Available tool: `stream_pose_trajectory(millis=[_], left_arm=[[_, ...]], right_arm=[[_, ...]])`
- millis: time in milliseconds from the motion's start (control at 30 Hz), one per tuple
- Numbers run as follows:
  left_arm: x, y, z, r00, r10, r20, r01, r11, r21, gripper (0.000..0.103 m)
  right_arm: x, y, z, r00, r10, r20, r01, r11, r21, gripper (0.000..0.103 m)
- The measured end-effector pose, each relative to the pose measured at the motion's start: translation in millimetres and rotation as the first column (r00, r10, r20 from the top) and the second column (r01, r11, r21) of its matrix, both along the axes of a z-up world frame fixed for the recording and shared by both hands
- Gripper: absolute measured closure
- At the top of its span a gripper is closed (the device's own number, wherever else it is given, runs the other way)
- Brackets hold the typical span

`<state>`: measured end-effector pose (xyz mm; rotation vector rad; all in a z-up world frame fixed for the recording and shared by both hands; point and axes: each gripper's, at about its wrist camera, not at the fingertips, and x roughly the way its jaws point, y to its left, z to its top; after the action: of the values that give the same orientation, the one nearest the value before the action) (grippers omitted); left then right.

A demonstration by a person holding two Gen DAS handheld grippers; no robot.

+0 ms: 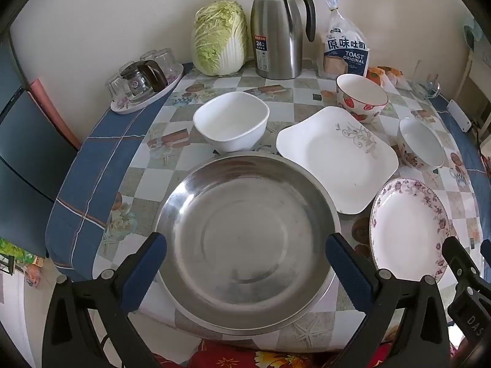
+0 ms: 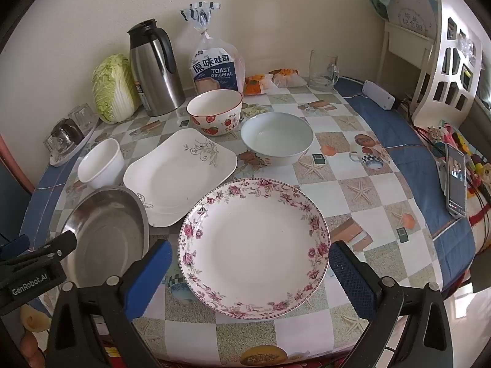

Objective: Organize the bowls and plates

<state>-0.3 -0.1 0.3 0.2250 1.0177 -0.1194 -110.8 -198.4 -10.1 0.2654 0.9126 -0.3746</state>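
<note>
Bowls [image 2: 214, 112] number three, plates [image 2: 254, 240] two.

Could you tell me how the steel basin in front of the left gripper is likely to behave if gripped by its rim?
The steel basin looks thin-walled, so probably light and rigid. Its polished rim may slip between the pads. Being wide and shallow, it would likely tilt when lifted from one edge.

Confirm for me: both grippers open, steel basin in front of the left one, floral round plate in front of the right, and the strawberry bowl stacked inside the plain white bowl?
Not quite. In the right wrist view the strawberry bowl stands alone on the table, apart from the plain white bowl. The rest holds: left gripper, right gripper, steel basin, floral round plate.
</note>
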Motion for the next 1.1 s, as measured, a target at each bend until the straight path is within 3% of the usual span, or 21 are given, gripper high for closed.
stream_pose_trajectory(millis=[1100], left_arm=[[1.0,2.5,-4.3,1.0,0.01,-0.017,-0.01,1.0,-0.007,0.0]], right_arm=[[0.1,-0.1,-1.6,1.0,0.0,-0.003,0.0,1.0,0.001,0.0]])
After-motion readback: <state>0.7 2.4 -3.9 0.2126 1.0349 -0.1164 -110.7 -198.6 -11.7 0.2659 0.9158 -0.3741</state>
